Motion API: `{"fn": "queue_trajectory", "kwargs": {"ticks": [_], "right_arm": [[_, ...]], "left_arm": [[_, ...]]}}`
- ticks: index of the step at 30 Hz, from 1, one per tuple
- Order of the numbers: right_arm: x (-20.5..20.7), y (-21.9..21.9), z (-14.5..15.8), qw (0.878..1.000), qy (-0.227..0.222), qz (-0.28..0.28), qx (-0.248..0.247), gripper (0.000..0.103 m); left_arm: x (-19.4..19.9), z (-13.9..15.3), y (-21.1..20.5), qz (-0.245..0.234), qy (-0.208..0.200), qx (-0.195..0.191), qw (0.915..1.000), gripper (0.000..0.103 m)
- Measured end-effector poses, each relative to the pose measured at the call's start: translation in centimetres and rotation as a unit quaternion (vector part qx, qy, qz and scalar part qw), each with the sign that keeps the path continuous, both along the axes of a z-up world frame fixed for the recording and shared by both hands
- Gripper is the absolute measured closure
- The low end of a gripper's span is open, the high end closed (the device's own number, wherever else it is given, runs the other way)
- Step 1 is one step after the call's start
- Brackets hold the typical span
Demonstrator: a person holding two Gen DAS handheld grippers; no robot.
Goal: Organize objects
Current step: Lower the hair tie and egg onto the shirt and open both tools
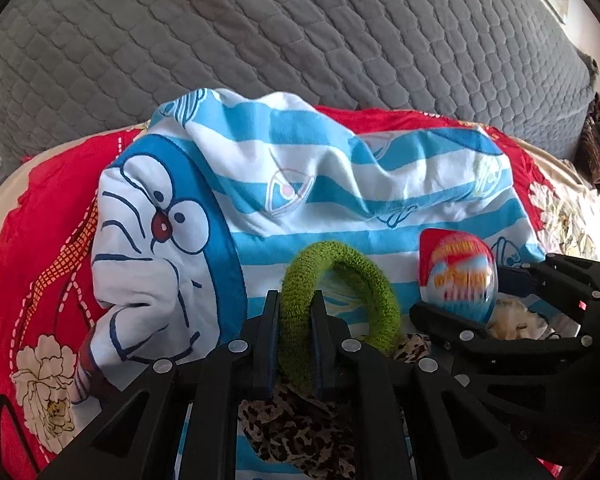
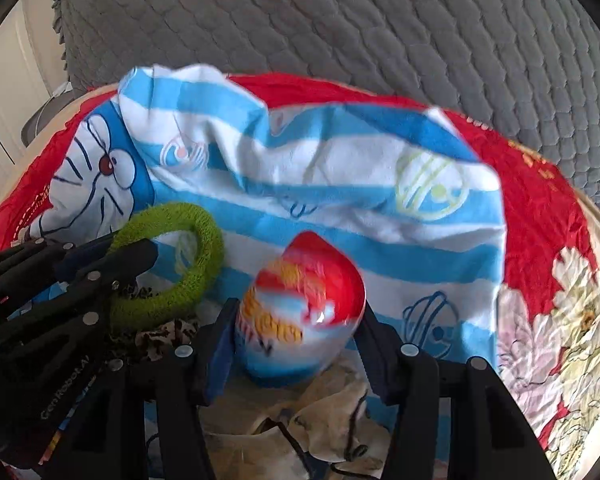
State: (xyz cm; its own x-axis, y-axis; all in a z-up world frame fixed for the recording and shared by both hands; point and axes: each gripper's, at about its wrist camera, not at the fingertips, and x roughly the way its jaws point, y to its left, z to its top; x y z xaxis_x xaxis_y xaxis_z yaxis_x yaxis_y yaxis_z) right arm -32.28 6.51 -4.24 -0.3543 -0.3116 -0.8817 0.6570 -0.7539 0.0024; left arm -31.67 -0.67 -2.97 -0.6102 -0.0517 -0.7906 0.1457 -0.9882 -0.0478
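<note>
Lower centre of the left view: the left gripper point(image 1: 294, 320) pinches a green ring point(image 1: 340, 280). Lower centre of the right view: the right gripper point(image 2: 296, 332) clasps a red-topped egg point(image 2: 304, 312) (label blurred), both above a striped cloth point(image 1: 300, 184).

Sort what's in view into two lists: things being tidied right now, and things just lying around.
Being tidied:
- green knitted ring, pinched in the left gripper
- red, white and blue egg-shaped toy, held in the right gripper

Lying around:
- blue-striped cartoon cloth
- red floral sheet
- leopard-print fabric
- grey quilted cover
</note>
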Motion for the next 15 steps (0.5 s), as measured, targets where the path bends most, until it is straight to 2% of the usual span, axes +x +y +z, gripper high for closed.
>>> {"fn": "queue_trajectory", "kwargs": {"ticks": [4,9,11,12,13,15], "right_arm": [[0.1,0.1,-0.4,1.000,0.003,-0.002,0.004,0.048],[0.1,0.4,-0.3,1.000,0.001,-0.006,0.002,0.048],[0.2,0.5,-0.3,1.000,0.003,-0.005,0.002,0.048],[0.2,0.5,-0.3,1.000,0.002,-0.006,0.002,0.048],[0.1,0.6,-0.2,1.000,0.001,-0.008,0.000,0.048],[0.1,0.7,-0.2,1.000,-0.001,-0.010,-0.002,0.048]], "left_arm": [[0.0,-0.2,-0.1,0.000,-0.005,0.001,1.0000,0.088],[-0.1,-0.3,-0.5,0.004,-0.013,0.001,0.9999,0.079],[-0.1,-0.4,-0.7,0.010,-0.015,0.001,0.9998,0.064],[-0.1,-0.5,-0.9,0.015,-0.019,0.003,0.9997,0.060],[0.0,-0.6,-1.2,0.018,-0.023,0.010,0.9995,0.056],[0.1,-0.8,-1.5,0.021,-0.025,0.013,0.9994,0.054]]}}
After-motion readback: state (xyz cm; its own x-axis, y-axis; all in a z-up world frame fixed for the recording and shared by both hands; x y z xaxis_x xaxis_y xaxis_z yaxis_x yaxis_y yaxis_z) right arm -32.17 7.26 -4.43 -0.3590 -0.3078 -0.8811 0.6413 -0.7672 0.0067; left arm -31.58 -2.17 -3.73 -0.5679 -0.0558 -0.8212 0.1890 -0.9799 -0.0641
